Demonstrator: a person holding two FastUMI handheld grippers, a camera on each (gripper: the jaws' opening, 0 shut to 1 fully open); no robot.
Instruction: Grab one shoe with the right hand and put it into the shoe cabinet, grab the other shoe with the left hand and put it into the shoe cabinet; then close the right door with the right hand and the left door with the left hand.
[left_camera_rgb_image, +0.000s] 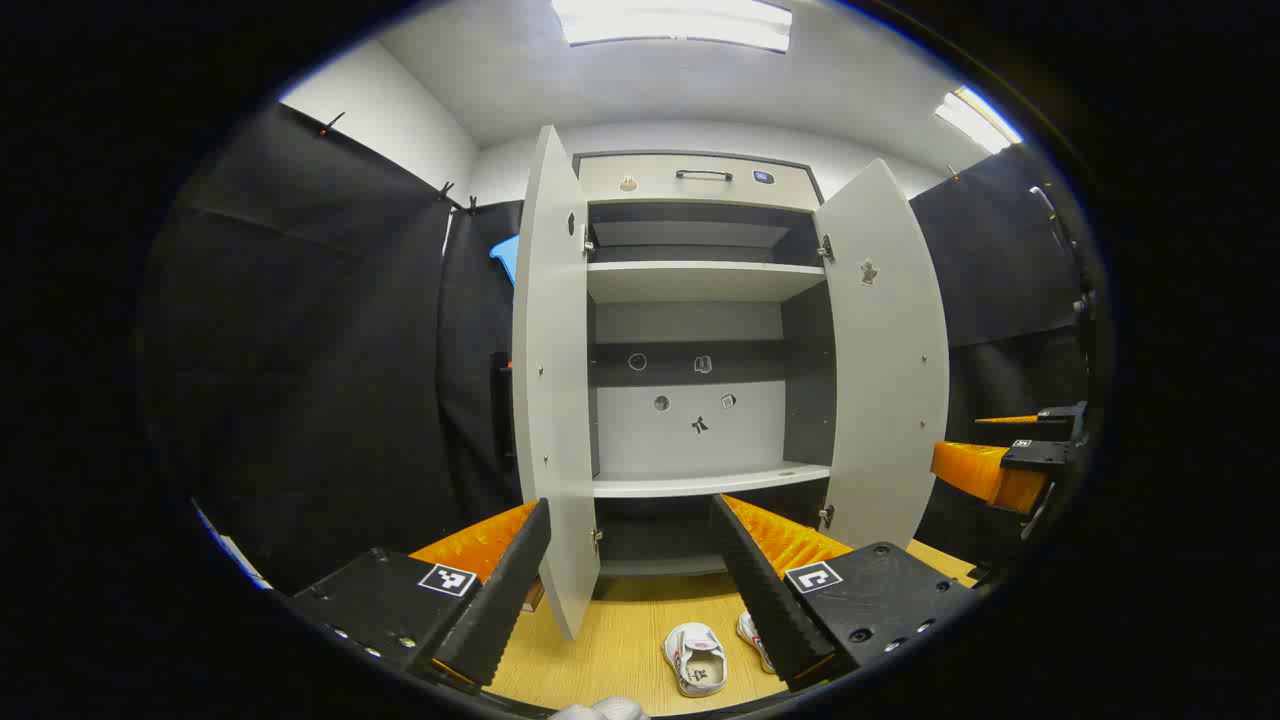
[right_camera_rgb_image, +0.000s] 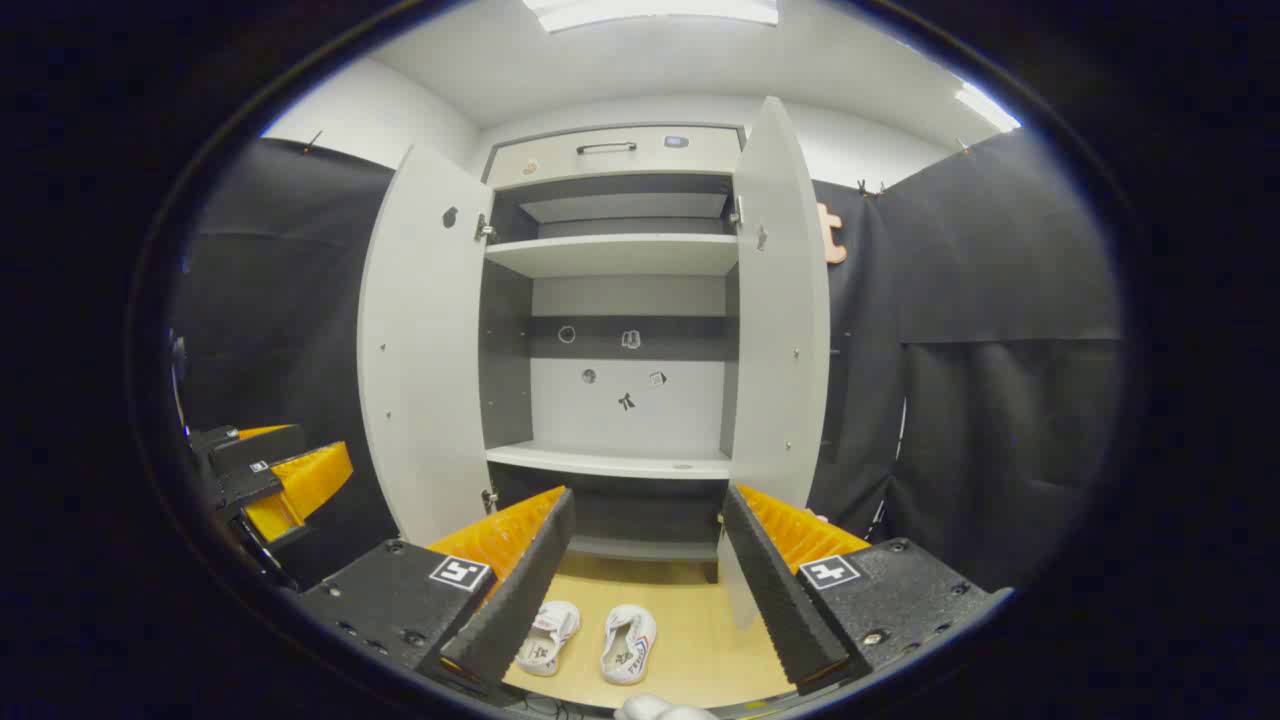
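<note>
A tall pale-grey shoe cabinet (left_camera_rgb_image: 700, 300) of smooth flat board stands with both doors swung wide, its dark grey interior crossed by light, square-edged shelves. The left door (left_camera_rgb_image: 553, 400) and right door (left_camera_rgb_image: 888, 370) are plain slabs with small metal hinges at their inner edges; a drawer front with a slim dark bar handle (left_camera_rgb_image: 703, 175) runs across the top. Small stickers dot the back panel.

On the yellow wood-grain floor board (right_camera_rgb_image: 690, 640) in front of the cabinet lie two small white fabric shoes with red and blue markings, side by side and just apart, toes toward the cabinet. In the right gripper view, one shoe (right_camera_rgb_image: 630, 643) lies near the middle of the board, the other shoe (right_camera_rgb_image: 547, 636) beside it, partly behind a finger.

The left gripper (left_camera_rgb_image: 640, 580) is held above the board with its jaws spread wide and nothing between them; the fingers are long wedges with ribbed faces. The right gripper (right_camera_rgb_image: 645, 590) is likewise wide open and empty, above the shoes. Neither touches a shoe or a door.
</note>
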